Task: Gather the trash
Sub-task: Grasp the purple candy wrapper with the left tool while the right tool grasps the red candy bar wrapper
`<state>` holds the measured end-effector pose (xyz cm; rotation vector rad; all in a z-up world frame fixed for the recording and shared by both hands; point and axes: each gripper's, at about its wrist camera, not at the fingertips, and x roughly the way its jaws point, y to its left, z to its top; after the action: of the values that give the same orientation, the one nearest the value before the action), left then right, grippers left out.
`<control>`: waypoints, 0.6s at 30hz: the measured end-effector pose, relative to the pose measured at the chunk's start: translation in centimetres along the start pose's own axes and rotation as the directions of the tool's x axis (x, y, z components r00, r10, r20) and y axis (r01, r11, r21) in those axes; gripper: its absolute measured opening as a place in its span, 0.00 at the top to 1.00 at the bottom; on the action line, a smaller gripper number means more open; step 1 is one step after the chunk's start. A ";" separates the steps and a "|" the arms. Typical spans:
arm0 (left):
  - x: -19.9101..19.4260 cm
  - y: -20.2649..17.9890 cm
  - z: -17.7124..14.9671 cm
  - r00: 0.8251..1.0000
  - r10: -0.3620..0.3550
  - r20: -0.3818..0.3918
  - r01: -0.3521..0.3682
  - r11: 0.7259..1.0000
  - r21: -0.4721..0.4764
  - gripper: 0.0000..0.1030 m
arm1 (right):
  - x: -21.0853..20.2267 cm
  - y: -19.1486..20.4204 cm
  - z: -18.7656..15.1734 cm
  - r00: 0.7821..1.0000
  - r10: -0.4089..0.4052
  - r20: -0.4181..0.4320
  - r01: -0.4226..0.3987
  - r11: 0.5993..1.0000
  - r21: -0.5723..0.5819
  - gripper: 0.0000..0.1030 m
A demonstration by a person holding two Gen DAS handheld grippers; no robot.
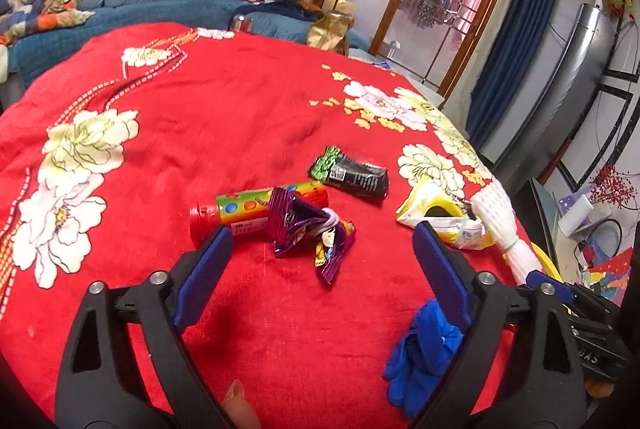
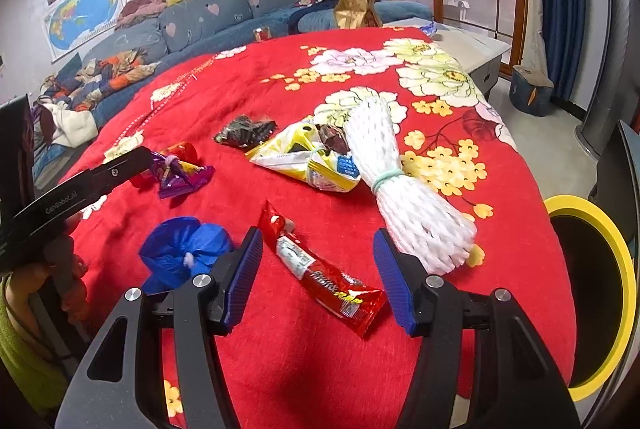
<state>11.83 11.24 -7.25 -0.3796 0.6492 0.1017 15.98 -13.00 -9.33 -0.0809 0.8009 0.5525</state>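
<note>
Clearly the two wrist views split the litter between them: only the right wrist camera shows the red snack wrapper (image 2: 324, 275), lying flat on the red floral blanket (image 2: 280, 89) that covers the tabletop, and the yellow-rimmed bin (image 2: 624, 269) standing just off the tabletop's right edge. Only the left wrist camera gives a clean look at the red candy tube (image 1: 256, 211) lying on its side, with the crumpled purple wrapper (image 1: 308, 229) resting against its front and the black-and-green wrapper (image 1: 352, 175) a little beyond. Both cameras catch the yellow-and-white bag (image 2: 308, 161), the white foam net bundle (image 2: 400, 185) touching its right side, and the crumpled blue glove (image 2: 184, 249), which in the left view sits under the right-hand finger. The right tool (image 2: 320, 281) is held low and level over the blanket with its blue-padded jaws wide apart, the red snack wrapper lying diagonally in the gap without either pad touching it. The left tool (image 1: 320, 261) points forward and slightly down toward the purple wrapper, its jaws likewise spread and holding nothing; the wrapper sits just ahead of the gap. From the right camera the left tool shows as a black arm slanting in from the left edge, with the person's hand (image 2: 60, 257) gripping it below.
</note>
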 end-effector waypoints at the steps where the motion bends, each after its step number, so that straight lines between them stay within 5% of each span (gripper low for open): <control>1: 0.2 0.1 0.0 1.000 -0.003 -0.007 0.003 1.000 -0.005 0.27 | 0.3 -0.2 0.0 1.000 -0.001 -0.007 0.001 1.000 0.002 0.46; 13: 3.0 0.5 -1.0 0.992 0.021 -0.121 -0.023 0.999 -0.022 0.68 | 2.2 -1.1 -0.1 0.999 0.004 -0.046 -0.003 1.000 0.021 0.47; 18: 3.2 0.7 -1.2 0.991 0.016 -0.133 -0.019 0.999 -0.026 0.75 | 2.9 -1.4 -0.8 0.997 0.029 -0.078 -0.025 0.999 0.048 0.55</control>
<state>13.56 11.31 -10.31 -0.4092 0.7832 0.1028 17.78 -13.14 -12.12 -0.0486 0.8920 0.5587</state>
